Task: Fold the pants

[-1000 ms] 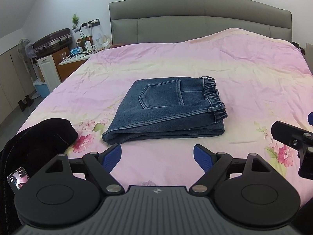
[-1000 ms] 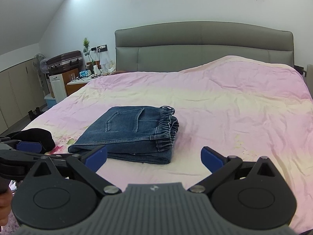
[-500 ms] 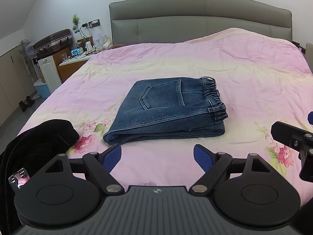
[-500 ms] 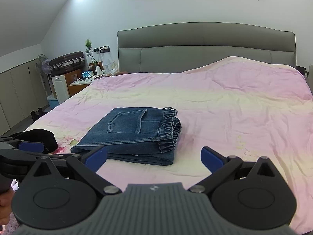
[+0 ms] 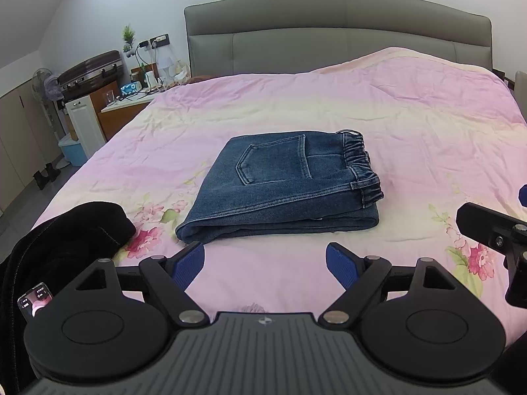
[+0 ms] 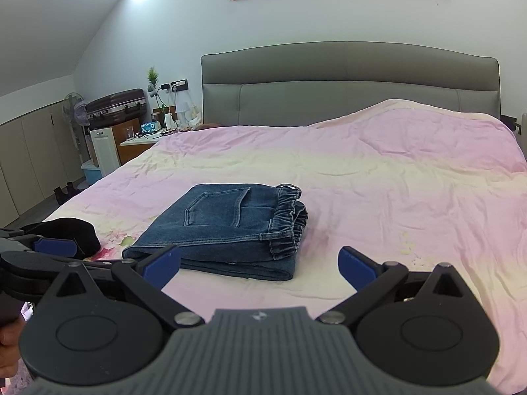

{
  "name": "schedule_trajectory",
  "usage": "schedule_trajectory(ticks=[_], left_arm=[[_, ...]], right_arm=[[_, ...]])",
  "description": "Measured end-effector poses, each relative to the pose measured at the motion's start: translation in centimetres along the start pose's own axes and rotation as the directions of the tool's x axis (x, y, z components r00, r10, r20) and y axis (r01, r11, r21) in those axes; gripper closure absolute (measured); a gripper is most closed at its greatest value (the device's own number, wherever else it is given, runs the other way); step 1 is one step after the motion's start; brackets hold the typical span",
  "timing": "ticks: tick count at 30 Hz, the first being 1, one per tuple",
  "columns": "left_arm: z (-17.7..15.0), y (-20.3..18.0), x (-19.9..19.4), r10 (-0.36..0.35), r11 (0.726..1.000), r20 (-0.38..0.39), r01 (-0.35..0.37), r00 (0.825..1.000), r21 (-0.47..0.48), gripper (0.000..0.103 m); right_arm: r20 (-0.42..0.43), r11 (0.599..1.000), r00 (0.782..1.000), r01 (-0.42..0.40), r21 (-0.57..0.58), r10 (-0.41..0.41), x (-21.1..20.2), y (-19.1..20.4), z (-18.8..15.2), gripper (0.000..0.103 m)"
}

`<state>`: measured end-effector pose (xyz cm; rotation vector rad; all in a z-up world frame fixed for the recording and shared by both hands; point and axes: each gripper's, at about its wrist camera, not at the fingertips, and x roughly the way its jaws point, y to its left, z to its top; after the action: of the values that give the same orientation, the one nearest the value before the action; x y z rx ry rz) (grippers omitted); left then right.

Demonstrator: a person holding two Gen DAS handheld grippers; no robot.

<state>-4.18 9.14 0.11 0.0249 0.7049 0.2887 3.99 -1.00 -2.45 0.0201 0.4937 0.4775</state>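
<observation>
The blue denim pants [image 5: 283,187] lie folded in a compact rectangle on the pink bedspread [image 5: 411,125], back pocket up, elastic waistband to the right. They also show in the right wrist view [image 6: 227,230]. My left gripper [image 5: 265,261] is open and empty, held just short of the pants' near edge. My right gripper [image 6: 260,263] is open and empty, near the pants' front right corner. The right gripper's finger shows at the right edge of the left wrist view [image 5: 487,227]. The left gripper shows at the left of the right wrist view [image 6: 49,250].
A black garment [image 5: 75,230] lies at the bed's near left corner. A grey headboard [image 5: 336,33] backs the bed. A nightstand [image 5: 128,112], a suitcase [image 5: 92,69] and a fan [image 5: 46,82] stand to the left. A phone screen [image 5: 34,301] shows at lower left.
Both grippers have drawn back and risen slightly; the right wrist view has tilted up. The pants have not moved.
</observation>
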Motion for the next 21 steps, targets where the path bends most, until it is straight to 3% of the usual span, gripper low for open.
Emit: schedule_trajectory(ticks=[21], left_arm=[[0.2, 0.44, -0.18, -0.009, 1.0, -0.007, 0.009, 1.0, 0.007, 0.005]], right_arm=[[0.003, 1.0, 1.0, -0.003, 0.0, 0.003, -0.27, -0.08, 0.07, 0.005]])
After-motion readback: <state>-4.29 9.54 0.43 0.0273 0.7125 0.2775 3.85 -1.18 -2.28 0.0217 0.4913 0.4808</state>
